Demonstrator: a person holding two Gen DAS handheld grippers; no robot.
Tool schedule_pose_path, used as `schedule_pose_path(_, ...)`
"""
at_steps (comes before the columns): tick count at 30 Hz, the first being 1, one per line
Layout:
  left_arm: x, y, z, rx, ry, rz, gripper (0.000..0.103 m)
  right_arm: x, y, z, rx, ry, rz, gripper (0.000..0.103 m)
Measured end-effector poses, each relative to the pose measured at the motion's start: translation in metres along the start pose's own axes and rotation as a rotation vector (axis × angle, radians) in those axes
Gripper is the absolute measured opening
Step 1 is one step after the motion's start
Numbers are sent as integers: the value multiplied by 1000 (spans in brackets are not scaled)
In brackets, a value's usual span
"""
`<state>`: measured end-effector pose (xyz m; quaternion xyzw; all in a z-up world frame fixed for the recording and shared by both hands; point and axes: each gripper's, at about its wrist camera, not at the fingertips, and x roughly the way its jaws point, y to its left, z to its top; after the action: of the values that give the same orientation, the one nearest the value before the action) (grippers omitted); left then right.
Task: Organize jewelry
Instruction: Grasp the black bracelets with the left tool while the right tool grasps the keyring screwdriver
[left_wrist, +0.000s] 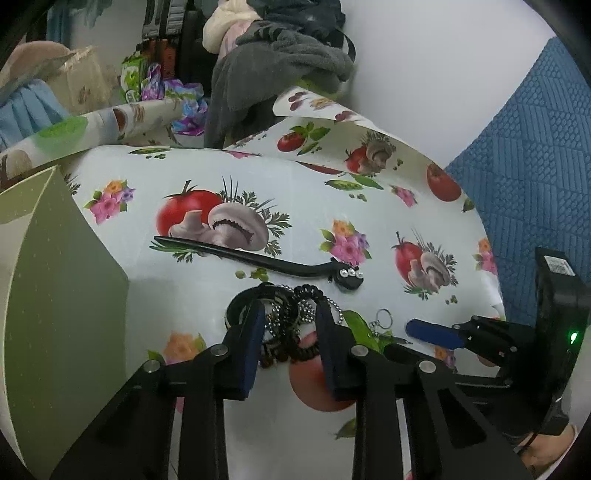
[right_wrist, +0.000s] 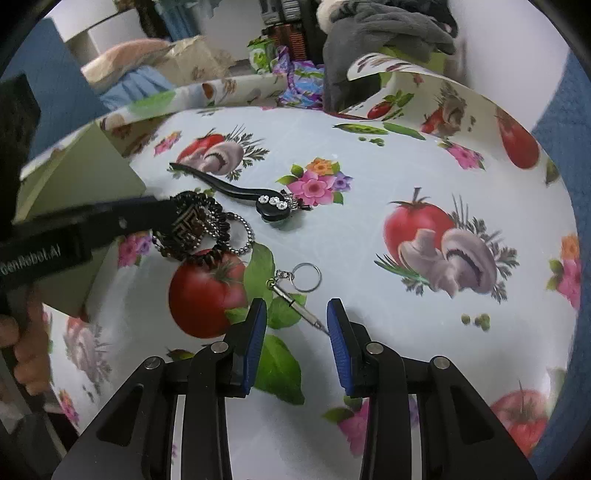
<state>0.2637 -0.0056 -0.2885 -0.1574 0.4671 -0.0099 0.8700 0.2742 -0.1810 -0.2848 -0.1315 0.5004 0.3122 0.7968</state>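
Blue-padded left gripper (left_wrist: 290, 334) fills the lower centre of the left view, jaws apart, straddling the bracelet heap (left_wrist: 284, 317). Nothing gripped yet; pads appear to sit either side of the pile, contact uncertain.

Right gripper (right_wrist: 296, 330) at lower centre of the right view, jaws open and empty. Keyring tool (right_wrist: 295, 293) lies just ahead of it, tip running in close to the right-hand pad.

Jewelry all on the surface (left_wrist: 369, 236). Hair stick (left_wrist: 258, 260) lies just beyond the heap, centre frame. Green box (left_wrist: 62, 295) at left edge.

Risks, as judged:
- Heap is tangled: coil ties, ball chain, beaded band. Closing on it may lift only part, or drag one strand out and scatter the rest.
- Ball chain is smooth, round and loose; likely to slip between pads.
- Hair stick is close to the heap; a snagged strand could pull it along.
- Surface cover is glossy oilcloth, so pieces will slide rather than stay put when nudged.
- Keyring tool is thin and low; pads may pinch past it.

Materials:
- Hair stick: glossy black, slender, wavy, three rhinestones on a rounded head.
- Coil ties: springy black plastic spirals.
- Chain: small metal spheres.
- Keyring: thin wire ring, short chain, slim metal shaft.
- Box: matte, flat-sided, stiff.
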Motion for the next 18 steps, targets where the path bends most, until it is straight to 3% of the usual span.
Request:
schedule_pose_path(7, 9, -2, -1, 16, 19, -16, 25, 12, 11, 4, -87, -2, -28, 30)
schedule_pose_path(9, 12, -3, 0, 22, 26, -17, 17, 12, 13, 4, -107, -8, -42, 16)
schedule_pose_path(12, 17, -5, -1, 31, 37, -6, 14, 11, 15, 3, -123, -13, -42, 7)
schedule_pose_path(14, 18, -4, -2, 30, 45, -5, 8, 11, 15, 2, -124, -7, -47, 5)
schedule_pose_path(18, 11, -6, -2, 18, 24, -15, 7, 10, 13, 2, -94, 0, -43, 3)
